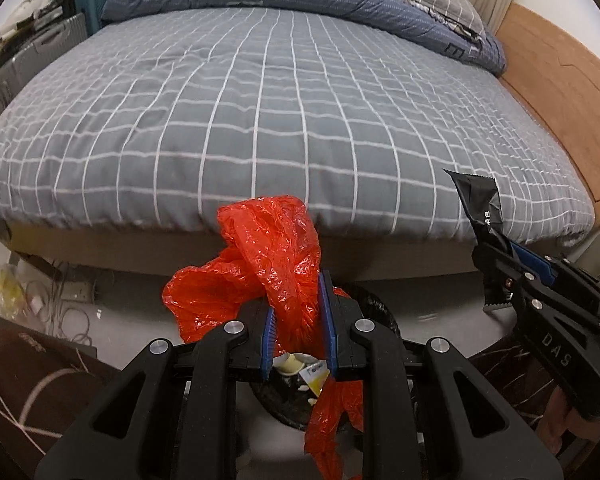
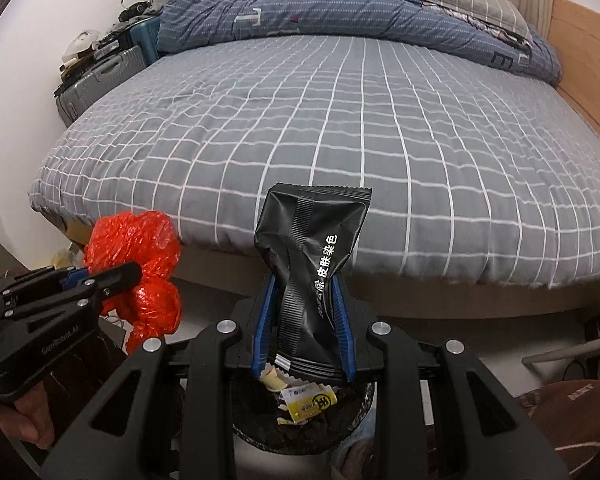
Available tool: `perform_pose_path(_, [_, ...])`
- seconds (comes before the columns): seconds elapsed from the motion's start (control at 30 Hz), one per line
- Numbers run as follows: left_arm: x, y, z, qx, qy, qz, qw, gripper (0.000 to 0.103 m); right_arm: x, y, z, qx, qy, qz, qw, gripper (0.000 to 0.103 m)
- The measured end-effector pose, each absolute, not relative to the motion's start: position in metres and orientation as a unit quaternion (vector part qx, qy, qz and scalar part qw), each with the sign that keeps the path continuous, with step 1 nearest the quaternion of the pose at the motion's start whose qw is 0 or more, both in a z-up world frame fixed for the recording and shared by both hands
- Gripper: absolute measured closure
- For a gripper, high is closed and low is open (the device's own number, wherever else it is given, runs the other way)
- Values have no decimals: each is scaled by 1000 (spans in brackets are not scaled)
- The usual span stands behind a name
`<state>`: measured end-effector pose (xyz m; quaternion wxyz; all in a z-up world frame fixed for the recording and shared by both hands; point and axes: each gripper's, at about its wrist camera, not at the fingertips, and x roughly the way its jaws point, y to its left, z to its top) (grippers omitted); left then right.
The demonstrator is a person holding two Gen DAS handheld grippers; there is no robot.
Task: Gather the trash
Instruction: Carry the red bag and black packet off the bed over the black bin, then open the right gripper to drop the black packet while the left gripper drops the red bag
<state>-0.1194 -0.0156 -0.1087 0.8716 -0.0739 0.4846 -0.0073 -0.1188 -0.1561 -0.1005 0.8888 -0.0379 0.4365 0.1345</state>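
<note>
My left gripper (image 1: 298, 304) is shut on a crumpled red plastic bag (image 1: 268, 256), which bulges above the fingers and hangs below them. It also shows at the left of the right wrist view (image 2: 136, 264). My right gripper (image 2: 304, 300) is shut on a black snack wrapper (image 2: 312, 260) with white print, held upright; in the left wrist view the wrapper (image 1: 480, 204) is at the right. Both grippers hover over a black-lined trash bin (image 2: 340, 420) on the floor, which holds paper scraps and a yellow packet (image 2: 310, 402).
A bed with a grey checked sheet (image 1: 260, 112) fills the view ahead, a blue quilt (image 2: 300, 12) and a pillow at its far end. Suitcases (image 2: 100, 76) stand at the bed's left. A wooden headboard (image 1: 560, 80) is on the right. Cables lie on the floor at left.
</note>
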Motion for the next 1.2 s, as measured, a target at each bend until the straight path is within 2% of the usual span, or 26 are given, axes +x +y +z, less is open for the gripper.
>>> perform_pose_path(0.4, [-135, -10, -140, -80, 522, -2, 849, 84, -131, -153, -135, -51, 483, 127, 865, 76])
perform_pose_path(0.87, [-108, 1, -187, -56, 546, 25, 835, 84, -97, -142, -196, -48, 536, 134, 832, 75])
perform_pose_path(1.13, [-101, 1, -203, -56, 564, 21, 824, 84, -87, -135, -221, -48, 565, 138, 812, 73])
perform_pose_path(1.2, [-102, 4, -203, -59, 565, 22, 823, 84, -86, -134, -223, -49, 567, 139, 810, 68])
